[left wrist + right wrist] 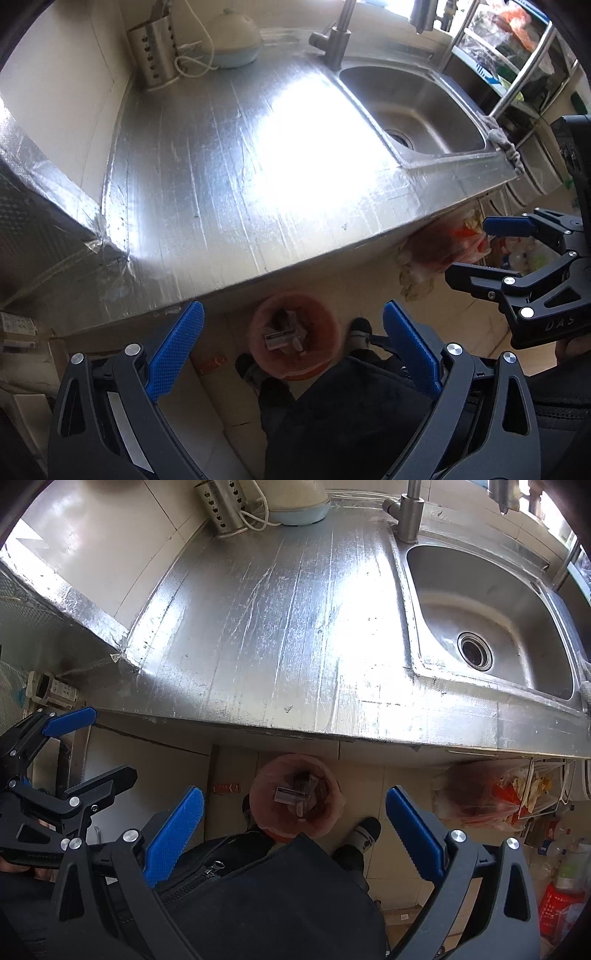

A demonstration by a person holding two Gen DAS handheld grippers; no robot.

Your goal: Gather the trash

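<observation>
Both tools hang wide open with nothing between their pads — my left tool (291,325) and my right tool (295,812) sit above the floor just in front of the table (280,620), each looking down at the bin. That trash bin (295,801), lined with a pinkish bag, stands on the floor under the table's front edge and already holds a small box and some scraps. I see no loose trash on the steel table; the sink (491,627) shows only its drain. So I judge the collecting step is close to done, or between pieces. A filled plastic bag (480,797) hangs near the bin to the right — whether that counts as trash I can't tell. The next move calls for scanning the floor for leftovers, then perhaps gathering the liner's rim.
</observation>
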